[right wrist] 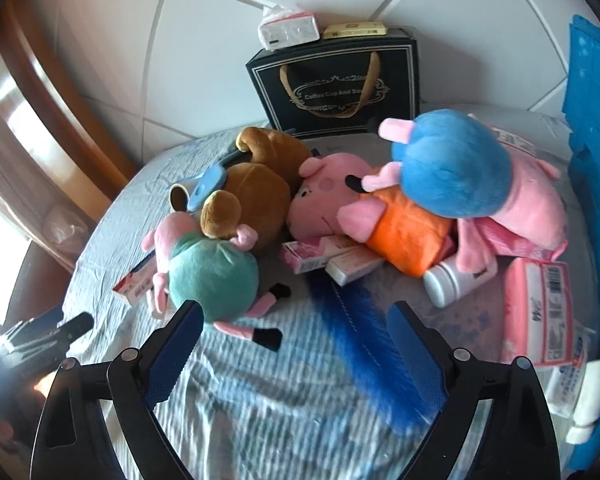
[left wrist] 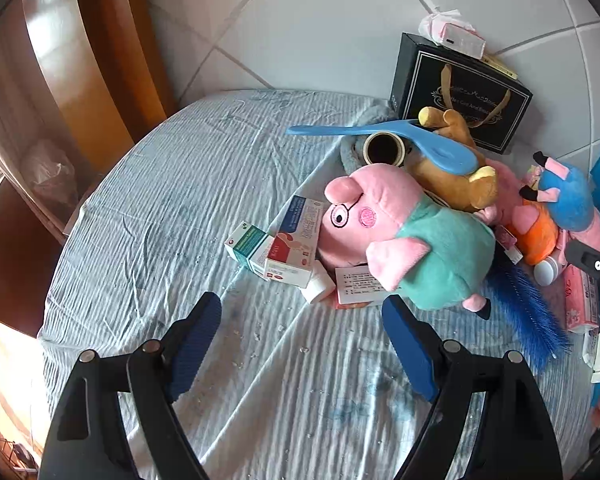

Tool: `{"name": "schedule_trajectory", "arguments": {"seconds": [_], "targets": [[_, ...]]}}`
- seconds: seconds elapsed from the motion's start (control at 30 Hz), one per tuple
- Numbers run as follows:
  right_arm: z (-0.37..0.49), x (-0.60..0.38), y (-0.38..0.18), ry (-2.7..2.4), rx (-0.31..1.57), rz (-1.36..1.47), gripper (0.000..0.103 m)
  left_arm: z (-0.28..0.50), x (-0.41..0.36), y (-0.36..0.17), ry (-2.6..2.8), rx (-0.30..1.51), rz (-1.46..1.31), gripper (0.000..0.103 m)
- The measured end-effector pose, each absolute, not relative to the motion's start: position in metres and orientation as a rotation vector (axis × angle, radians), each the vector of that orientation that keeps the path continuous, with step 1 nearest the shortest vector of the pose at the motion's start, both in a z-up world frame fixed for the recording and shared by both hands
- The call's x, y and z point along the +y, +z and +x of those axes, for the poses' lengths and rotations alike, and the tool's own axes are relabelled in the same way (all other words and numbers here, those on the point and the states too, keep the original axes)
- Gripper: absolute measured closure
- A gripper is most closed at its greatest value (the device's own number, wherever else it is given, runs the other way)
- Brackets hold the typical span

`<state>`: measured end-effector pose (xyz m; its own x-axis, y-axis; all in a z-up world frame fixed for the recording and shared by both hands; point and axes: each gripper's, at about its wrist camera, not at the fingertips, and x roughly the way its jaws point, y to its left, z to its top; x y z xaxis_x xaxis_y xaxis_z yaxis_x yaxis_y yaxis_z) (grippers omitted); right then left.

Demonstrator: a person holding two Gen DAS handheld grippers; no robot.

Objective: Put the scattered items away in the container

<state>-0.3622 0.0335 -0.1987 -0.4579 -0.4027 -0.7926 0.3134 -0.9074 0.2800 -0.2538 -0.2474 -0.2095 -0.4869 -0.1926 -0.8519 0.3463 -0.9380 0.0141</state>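
Only my left view showed the medicine boxes (left wrist: 274, 250) and tape roll (left wrist: 383, 149); only the right showed the white bottle (right wrist: 454, 282). The green-shirted pig plush (left wrist: 404, 236) lay at two o'clock of my left gripper (left wrist: 302, 344), snout toward ten, long axis ten-to-four. Both the left and my right gripper (right wrist: 296, 354) gaped wide, holding nothing. The blue brush (right wrist: 364, 344) ran between the right fingers. The black box (right wrist: 338, 88) stood at twelve behind the pile.
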Motion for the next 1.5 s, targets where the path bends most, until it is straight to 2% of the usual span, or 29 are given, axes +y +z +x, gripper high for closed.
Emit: {"name": "schedule_trajectory", "arguments": {"seconds": [0.23, 0.3, 0.4, 0.47, 0.63, 0.97, 1.07, 1.13, 1.17, 1.2, 1.5], "targets": [[-0.409, -0.051, -0.257, -2.353, -0.109, 1.469, 0.008, -0.269, -0.284, -0.221, -2.49, 0.218, 1.393, 0.02], [-0.389, -0.071, -0.272, -2.192, -0.164, 1.496, 0.008, -0.271, -0.291, -0.221, -2.509, 0.216, 1.393, 0.02], [-0.342, -0.104, -0.279, -2.103, -0.035, 1.487, 0.006, -0.27, -0.301, -0.22, -2.533, 0.23, 1.39, 0.02], [-0.32, -0.114, -0.282, -1.986, -0.098, 1.491, 0.006, -0.264, -0.308, -0.218, -2.543, 0.241, 1.377, 0.02], [-0.301, -0.092, -0.272, -2.119, -0.078, 1.497, 0.007, -0.256, -0.303, -0.221, -2.573, 0.305, 1.396, 0.02], [-0.316, 0.004, -0.222, -2.442, -0.077, 1.41, 0.007, -0.297, -0.204, -0.229, -2.659, 0.434, 1.436, 0.02], [-0.325, 0.031, -0.219, -2.457, -0.124, 1.436, 0.006, -0.325, -0.183, -0.244, -2.604, 0.431, 1.473, 0.02], [-0.326, 0.038, -0.221, -2.448, -0.142, 1.445, 0.006, -0.336, -0.174, -0.259, -2.551, 0.321, 1.465, 0.02], [-0.331, 0.036, -0.222, -2.444, -0.144, 1.449, 0.004, -0.335, -0.172, -0.262, -2.563, 0.245, 1.423, 0.013], [-0.334, 0.038, -0.223, -2.44, -0.145, 1.451, 0.002, -0.334, -0.174, -0.264, -2.584, 0.204, 1.395, 0.012], [-0.412, -0.039, -0.218, -2.383, -0.157, 1.332, 0.0, -0.355, -0.245, -0.274, -2.556, 0.21, 1.449, 0.007]]}}
